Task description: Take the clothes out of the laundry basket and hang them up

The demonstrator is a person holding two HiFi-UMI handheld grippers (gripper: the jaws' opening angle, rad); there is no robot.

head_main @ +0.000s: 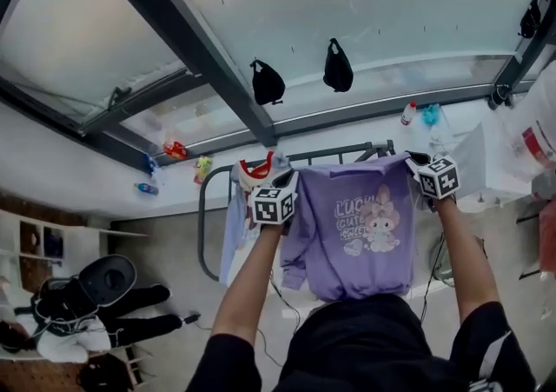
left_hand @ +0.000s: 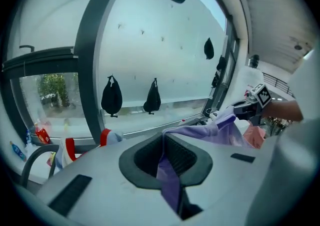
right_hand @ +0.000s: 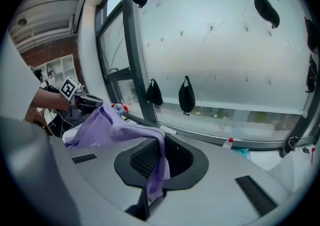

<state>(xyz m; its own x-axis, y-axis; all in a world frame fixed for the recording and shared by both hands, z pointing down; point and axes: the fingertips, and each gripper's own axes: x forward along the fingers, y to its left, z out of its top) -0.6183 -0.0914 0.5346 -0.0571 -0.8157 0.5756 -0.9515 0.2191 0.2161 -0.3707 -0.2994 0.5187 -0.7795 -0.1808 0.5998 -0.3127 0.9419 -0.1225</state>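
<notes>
**Purple sweatshirt stretched between two closed grippers**

The lilac long-sleeved fabric sweatshirt is held at its two shoulders. The left gripper has its jaws pressed together on one shoulder edge, and a fold of the purple cloth runs down through the narrow slot between them. The right gripper pinches the other shoulder in the same way. The garment hangs spread out in front of the person, with its front side showing. A cartoon animal and pale letters are printed on the chest. One sleeve drops down under the left gripper. Beyond the garment stands a grey metal-tube drying rack.
</notes>
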